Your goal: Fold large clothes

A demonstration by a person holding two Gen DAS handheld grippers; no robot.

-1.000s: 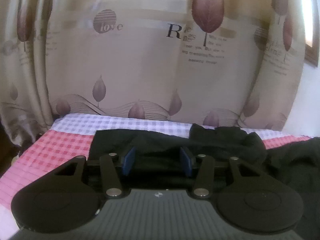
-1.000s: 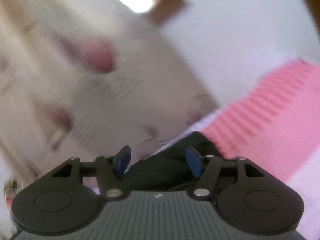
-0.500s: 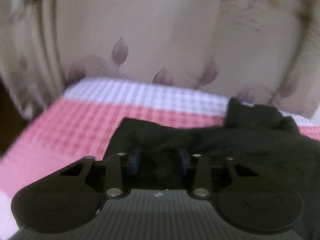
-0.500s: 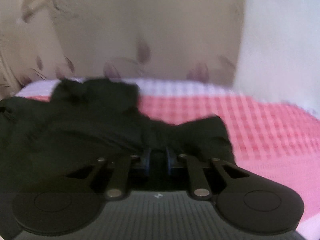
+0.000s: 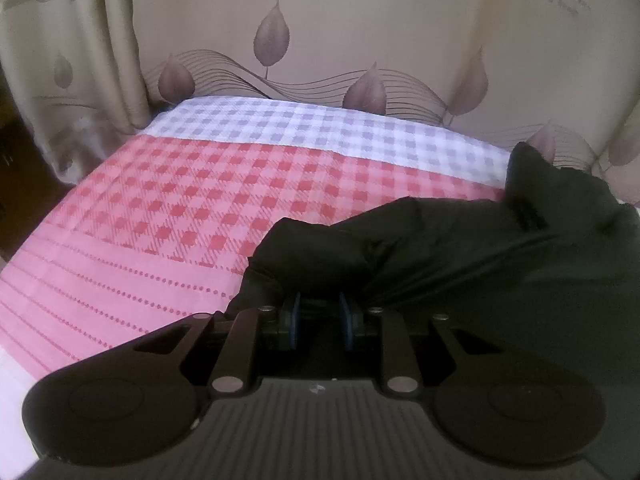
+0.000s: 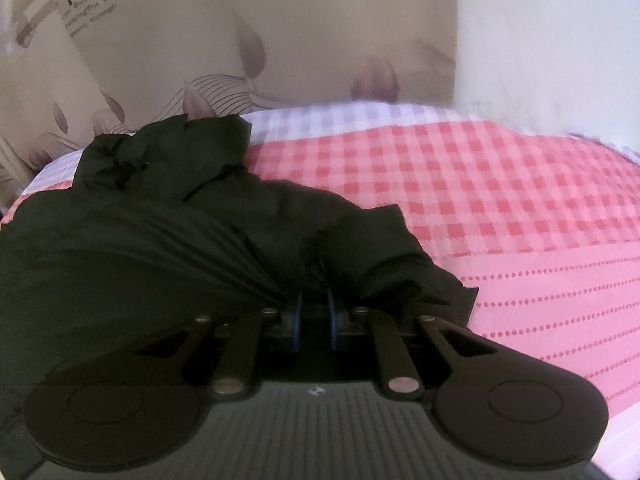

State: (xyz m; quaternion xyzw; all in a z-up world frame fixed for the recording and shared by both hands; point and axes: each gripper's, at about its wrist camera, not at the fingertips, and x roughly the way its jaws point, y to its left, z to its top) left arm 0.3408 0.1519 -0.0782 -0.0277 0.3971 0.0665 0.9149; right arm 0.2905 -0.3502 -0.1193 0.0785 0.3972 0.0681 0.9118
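I have the black garment (image 5: 460, 248) lying bunched on the pink checked bedspread (image 5: 180, 208), its far heap up near the leaf-print curtain (image 5: 320, 32). My left gripper (image 5: 320, 320) has just been closing and now pinches the garment's near left edge; my right gripper (image 6: 314, 316) has also just been closing and is clenched on a gathered fold at the garment's near right edge. I judge this the grasp step before a fold. Next I would lift both corners together, keep the cloth taut between them, and carry it toward the curtain side.
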